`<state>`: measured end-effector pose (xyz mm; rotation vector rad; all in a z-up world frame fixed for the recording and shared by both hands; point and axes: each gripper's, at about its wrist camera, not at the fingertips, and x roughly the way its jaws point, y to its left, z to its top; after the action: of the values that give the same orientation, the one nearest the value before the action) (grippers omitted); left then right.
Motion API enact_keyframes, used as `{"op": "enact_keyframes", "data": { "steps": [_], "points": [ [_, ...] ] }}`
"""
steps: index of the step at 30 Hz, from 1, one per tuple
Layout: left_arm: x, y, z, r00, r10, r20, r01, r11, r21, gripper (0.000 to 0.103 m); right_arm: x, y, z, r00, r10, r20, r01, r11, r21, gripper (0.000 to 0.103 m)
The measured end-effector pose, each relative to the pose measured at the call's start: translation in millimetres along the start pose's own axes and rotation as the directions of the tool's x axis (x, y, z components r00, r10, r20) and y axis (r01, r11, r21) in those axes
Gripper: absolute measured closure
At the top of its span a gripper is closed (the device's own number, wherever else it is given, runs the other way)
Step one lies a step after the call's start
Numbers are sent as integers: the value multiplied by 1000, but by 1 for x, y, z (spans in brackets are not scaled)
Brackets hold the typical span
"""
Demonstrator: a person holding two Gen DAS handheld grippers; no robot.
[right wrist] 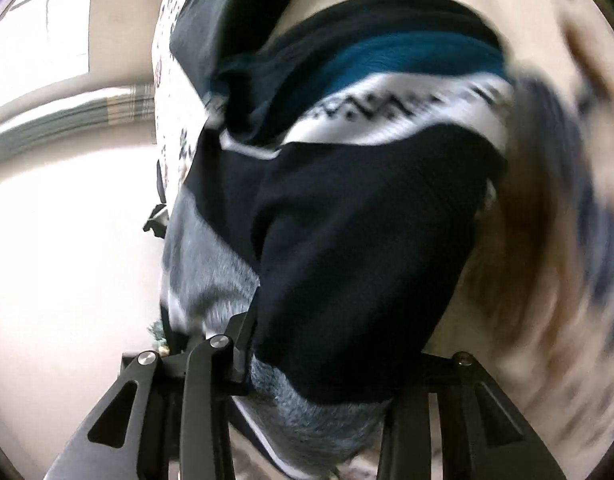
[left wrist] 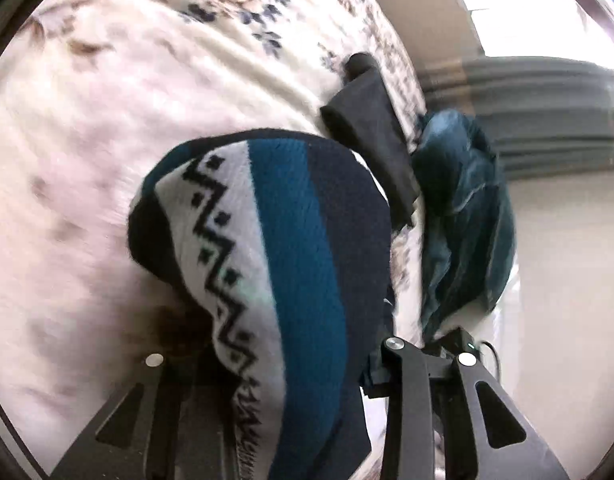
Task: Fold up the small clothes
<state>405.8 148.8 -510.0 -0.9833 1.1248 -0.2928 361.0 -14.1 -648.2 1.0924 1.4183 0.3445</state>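
Nearest each lens, the left gripper (left wrist: 275,412) and the right gripper (right wrist: 319,368) were each clamped narrowly on an edge of the striped knit sweater (left wrist: 283,240) in navy, teal and white with a black zigzag band. It hung draped over both grippers, lifted off the cream floral blanket (left wrist: 107,140). The fold appeared barely begun. Farther off, a dark folded garment (left wrist: 371,120) and a crumpled teal cloth (left wrist: 463,208) lay near the bed's edge, the latter seemingly unfolded.
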Motion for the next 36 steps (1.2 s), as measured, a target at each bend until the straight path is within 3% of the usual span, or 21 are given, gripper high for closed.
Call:
{"op": "enact_keyframes", "data": {
  "steps": [5, 7, 10, 13, 15, 16, 17, 19, 22, 24, 25, 26, 27, 29, 30, 32, 33, 34, 35, 36],
  "points": [
    [-27, 40, 10, 983, 78, -166, -66, 995, 81, 73, 27, 9, -94, 997, -20, 70, 12, 994, 107, 67],
    [-29, 50, 21, 970, 110, -217, -84, 989, 125, 72, 47, 17, -128, 995, -61, 84, 48, 988, 148, 67],
    [-25, 63, 29, 935, 200, -291, -155, 973, 170, 65, 79, 32, -161, 988, -136, 75, 122, 979, 165, 66],
    [-30, 47, 21, 921, 262, -288, -199, 953, 230, 62, 97, 47, -165, 963, -254, 90, 240, 961, 140, 56],
    [-38, 26, 7, 906, 355, -231, -277, 909, 310, 51, 90, 47, -159, 965, -253, 61, 241, 957, 159, 52],
    [-42, 19, 1, 895, 399, -200, -322, 888, 329, 33, 84, 46, -158, 964, -265, 30, 257, 953, 160, 47],
    [-48, 11, -6, 879, 451, -154, -378, 857, 351, 16, 79, 48, -155, 959, -283, 11, 278, 948, 154, 44],
    [-65, 2, -19, 857, 508, -86, -448, 817, 362, 14, 57, 47, -155, 943, -333, 10, 330, 936, 124, 30],
    [-100, 19, -36, 815, 578, -32, -545, 784, 297, 14, 13, 58, -155, 875, -481, 50, 479, 877, 42, 24],
    [-115, 40, -49, 758, 653, 9, -633, 731, 256, 14, -22, 57, -138, 838, -538, 89, 539, 842, 19, 24],
    [-119, 53, -55, 715, 699, 20, -683, 693, 232, 14, -38, 55, -127, 824, -558, 102, 559, 829, 12, 24],
    [-118, 67, -59, 685, 729, 10, -714, 668, 209, 14, -47, 55, -119, 819, -560, 122, 564, 826, 1, 24],
    [-117, 86, -63, 669, 743, -11, -730, 660, 179, 14, -44, 68, -105, 821, -551, 146, 560, 829, -20, 24],
    [-114, 120, -69, 643, 763, -66, -754, 645, 119, 14, -34, 83, -77, 803, -570, 175, 589, 803, -90, 24],
    [-111, 132, -71, 649, 756, -81, -750, 654, 96, 14, -29, 90, -66, 790, -581, 193, 608, 782, -134, 24],
    [-105, 146, -72, 673, 736, -69, -731, 676, 90, 1, -3, 100, -52, 759, -620, 197, 651, 721, -237, 31],
    [-101, 148, -72, 675, 735, -63, -727, 677, 113, 0, 13, 101, -47, 757, -631, 171, 651, 702, -289, 51],
    [-96, 151, -72, 669, 741, -58, -730, 669, 140, 0, 28, 100, -42, 725, -672, 151, 677, 656, -333, 91],
    [-93, 153, -72, 671, 739, -55, -726, 671, 149, 0, 26, 90, -44, 682, -714, 159, 716, 606, -347, 99],
    [-94, 154, -71, 678, 733, -59, -722, 678, 137, 0, 27, 88, -42, 674, -718, 174, 726, 598, -340, 99]
  ]
}}
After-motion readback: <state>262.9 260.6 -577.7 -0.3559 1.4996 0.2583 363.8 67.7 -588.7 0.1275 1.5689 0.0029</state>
